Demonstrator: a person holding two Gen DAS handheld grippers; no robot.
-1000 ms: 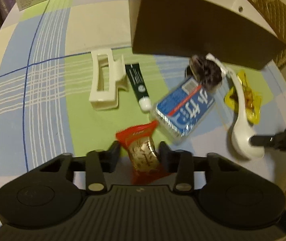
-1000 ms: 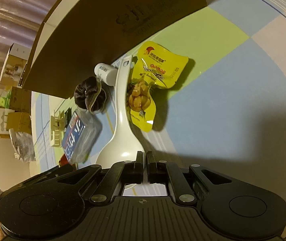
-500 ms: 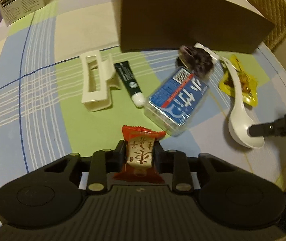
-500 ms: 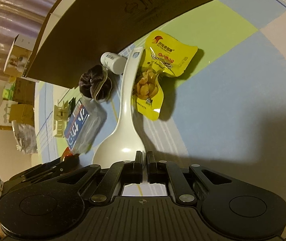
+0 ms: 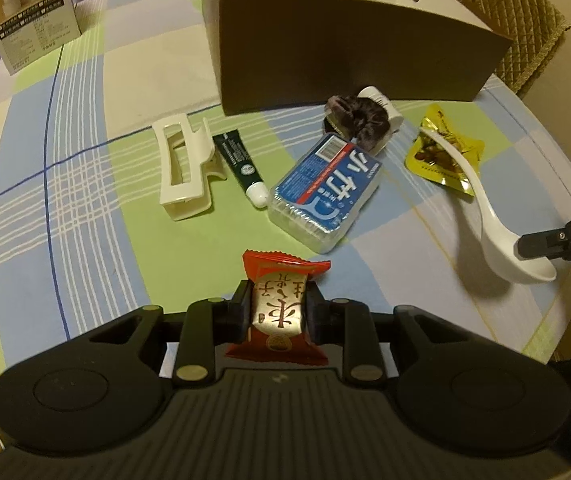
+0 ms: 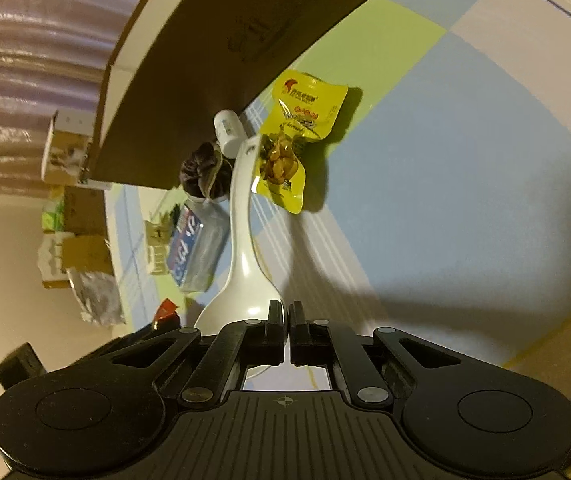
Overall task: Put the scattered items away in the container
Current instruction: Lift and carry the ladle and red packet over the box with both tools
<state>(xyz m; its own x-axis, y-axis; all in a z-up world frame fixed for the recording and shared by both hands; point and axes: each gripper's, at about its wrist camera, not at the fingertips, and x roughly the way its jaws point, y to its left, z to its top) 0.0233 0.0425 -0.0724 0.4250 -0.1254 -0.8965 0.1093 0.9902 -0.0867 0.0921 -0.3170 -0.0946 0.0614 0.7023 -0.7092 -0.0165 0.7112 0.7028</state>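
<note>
My left gripper is shut on a red and gold snack packet, held above the checked tablecloth. My right gripper is shut on the bowl rim of a white spoon. The spoon's bowl is raised, and its handle leans on a yellow snack packet. In the left wrist view the spoon casts a shadow beneath it. The brown cardboard box stands at the back. In front of it lie a white hair claw, a dark green tube, a blue-labelled clear pack and a dark scrunchie.
A small white bottle lies against the box behind the scrunchie. A printed carton stands at the far left corner. The round table's edge curves close by on the right, with a quilted chair beyond.
My left gripper closed on the red packet and drew back from the other items with it. My right gripper kept its hold on the spoon and tilted its bowl upward.
</note>
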